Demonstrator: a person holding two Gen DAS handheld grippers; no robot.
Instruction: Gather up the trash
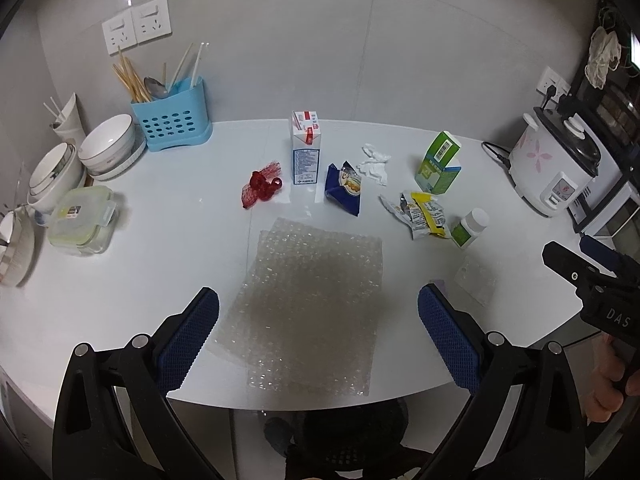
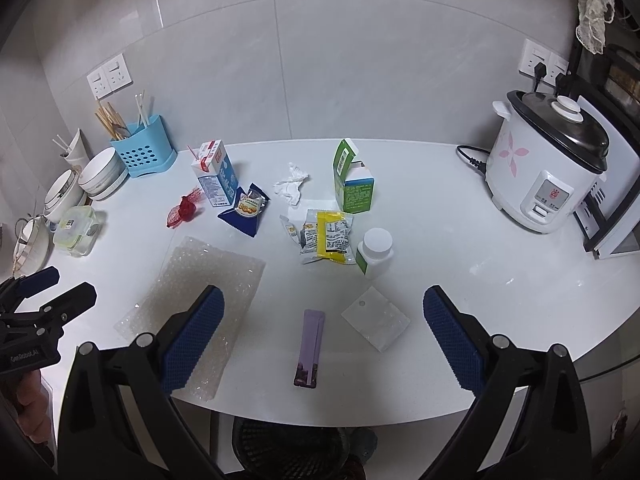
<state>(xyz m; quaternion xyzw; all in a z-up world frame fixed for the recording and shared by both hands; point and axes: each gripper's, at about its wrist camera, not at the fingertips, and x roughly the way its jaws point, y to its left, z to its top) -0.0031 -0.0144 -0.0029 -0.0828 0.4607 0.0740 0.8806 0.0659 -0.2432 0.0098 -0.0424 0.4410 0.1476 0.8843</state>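
Left gripper (image 1: 318, 320): jaws spread wide, nothing between them; hangs over the near edge of the counter (image 1: 160, 272), above the bubble wrap.
Bubble wrap (image 1: 312, 304): flat at the near edge, left of centre; long axis runs near edge to back wall, near corner overhanging the edge a little.
Red net (image 1: 262, 186): crumpled, mid-counter, just left of the milk carton (image 1: 306, 148), which stands upright.
Blue wrapper (image 2: 244, 210): propped in front of the carton.
Purple sachet (image 2: 309, 350): lies flat near the front edge; long axis front-to-back, dark end toward the edge.
Clear bag (image 2: 376, 318): flat, just right of the sachet.
Right gripper (image 2: 324, 334): jaws also wide apart, empty, over the sachet.
Basket (image 2: 288, 446): dark, on the floor below the near edge; probably the bin.
Risk: wrap and sachet lie flush, so the pads may slide over them; a nudge could push the wrap off beside the basket.
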